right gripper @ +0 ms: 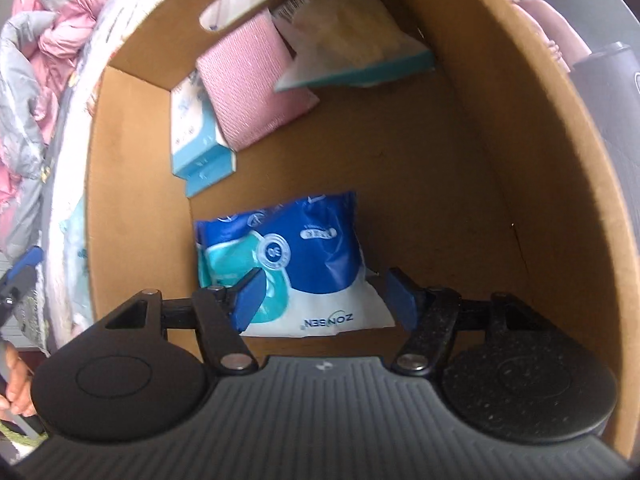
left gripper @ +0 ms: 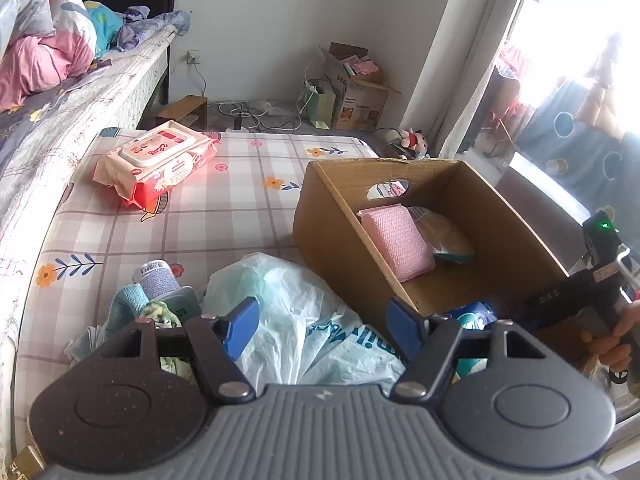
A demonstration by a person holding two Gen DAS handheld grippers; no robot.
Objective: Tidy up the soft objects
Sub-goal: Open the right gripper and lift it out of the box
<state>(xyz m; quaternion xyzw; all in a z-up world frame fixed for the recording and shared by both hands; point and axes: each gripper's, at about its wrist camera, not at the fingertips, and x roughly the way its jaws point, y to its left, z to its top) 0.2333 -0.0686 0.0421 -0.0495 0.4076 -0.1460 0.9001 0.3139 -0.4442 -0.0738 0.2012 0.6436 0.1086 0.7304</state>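
Observation:
An open cardboard box (left gripper: 332, 216) stands on the checked flowered sheet (left gripper: 224, 216). Inside lie a pink cloth (right gripper: 252, 80), a yellowish pack with a teal edge (right gripper: 352, 40), a light blue carton (right gripper: 196, 132) and a blue-and-white pack (right gripper: 304, 248). My right gripper (right gripper: 326, 300) reaches down into the box and is open; the blue-and-white pack rests on the box floor between its fingers, and the pads do not squeeze it. My left gripper (left gripper: 320, 332) hovers open over a crumpled white plastic bag (left gripper: 296, 304) beside the box. A red-and-white wipes pack (left gripper: 156, 160) lies farther off on the left.
A teal cloth (left gripper: 128, 304) and a labelled bottle (left gripper: 156, 276) lie left of the bag. A bed with pink bedding (left gripper: 44, 60) runs along the left. On the floor beyond are cables (left gripper: 256, 114), another cardboard box (left gripper: 360, 92) and a plush toy (left gripper: 414, 140).

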